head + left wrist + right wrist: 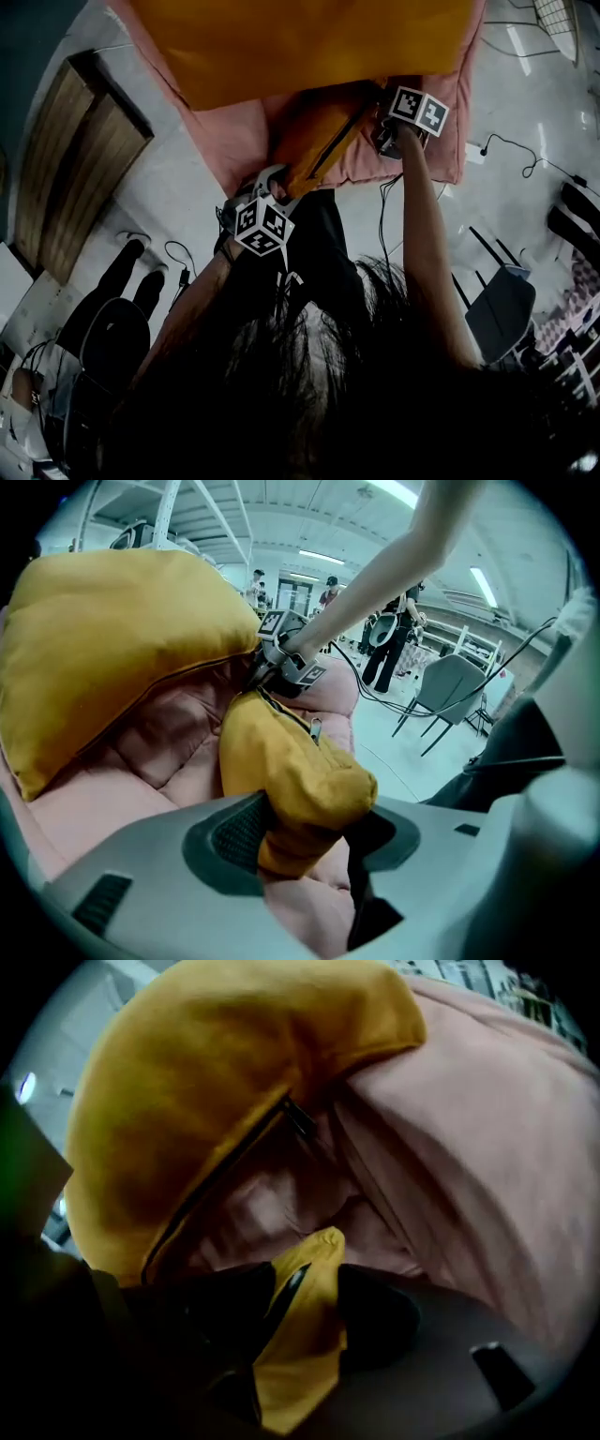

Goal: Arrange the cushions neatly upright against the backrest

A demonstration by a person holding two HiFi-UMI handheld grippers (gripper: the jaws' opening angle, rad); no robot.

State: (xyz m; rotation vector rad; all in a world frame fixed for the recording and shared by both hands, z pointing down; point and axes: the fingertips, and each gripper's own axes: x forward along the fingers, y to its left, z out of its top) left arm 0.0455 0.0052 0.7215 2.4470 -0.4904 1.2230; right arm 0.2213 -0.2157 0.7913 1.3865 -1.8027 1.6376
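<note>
Pink sofa point(234, 141), big cushion point(300, 37) beyond jaws | left gripper point(305, 841) pinches small cushion point(281, 761) corner | right gripper point(302, 1307) spread around other corner, seemingly unclamped | step: grasping | next: close right, stand it upright at backrest

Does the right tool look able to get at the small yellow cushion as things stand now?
Probably yes. A corner of the small cushion lies between the open jaws of the right tool, with nothing in front of it; the left tool clamps its other end.
</note>
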